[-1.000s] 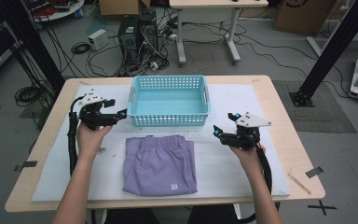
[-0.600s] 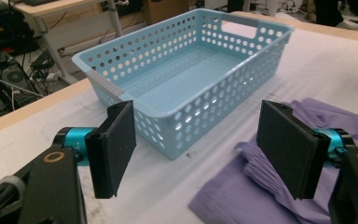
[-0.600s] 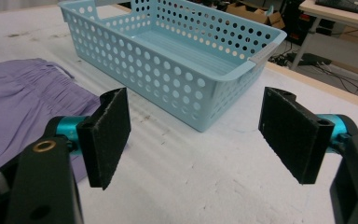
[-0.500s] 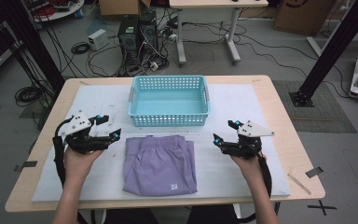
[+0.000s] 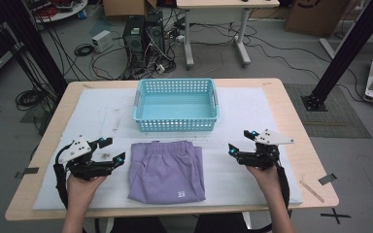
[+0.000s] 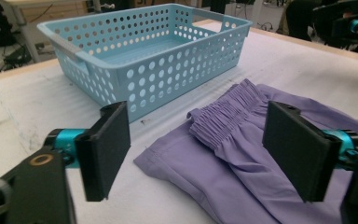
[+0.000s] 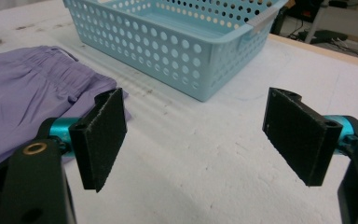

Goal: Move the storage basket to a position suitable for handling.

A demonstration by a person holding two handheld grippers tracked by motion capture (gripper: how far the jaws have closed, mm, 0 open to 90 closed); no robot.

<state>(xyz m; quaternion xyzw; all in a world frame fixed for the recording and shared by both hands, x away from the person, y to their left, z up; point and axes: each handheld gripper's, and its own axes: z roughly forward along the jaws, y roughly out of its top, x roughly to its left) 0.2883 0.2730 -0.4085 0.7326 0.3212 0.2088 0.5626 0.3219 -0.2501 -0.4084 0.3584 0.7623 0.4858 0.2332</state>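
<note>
Purple shorts (image 5: 167, 167), folded, lie flat on the white mat in front of a light blue perforated basket (image 5: 176, 104), which holds nothing. My left gripper (image 5: 114, 150) hovers open just left of the shorts, pointing at their left edge. In the left gripper view the elastic waistband (image 6: 223, 121) lies between and beyond the open left gripper (image 6: 198, 154), with the basket (image 6: 168, 79) behind. My right gripper (image 5: 240, 141) is open to the right of the shorts, apart from them. The right gripper view has the right gripper (image 7: 196, 140) over bare mat, shorts (image 7: 23, 93) at left, basket (image 7: 168, 51) ahead.
The white foam mat (image 5: 252, 107) covers most of the wooden table (image 5: 301, 131). A small stick (image 5: 311, 187) and a piece of tape (image 5: 328, 178) lie near the table's right front corner. Cables and computer cases sit on the floor beyond the table.
My left gripper has come toward the near edge, from beside the basket down to the shorts' left side. The right gripper has drifted slightly nearer too. Both stay open.
</note>
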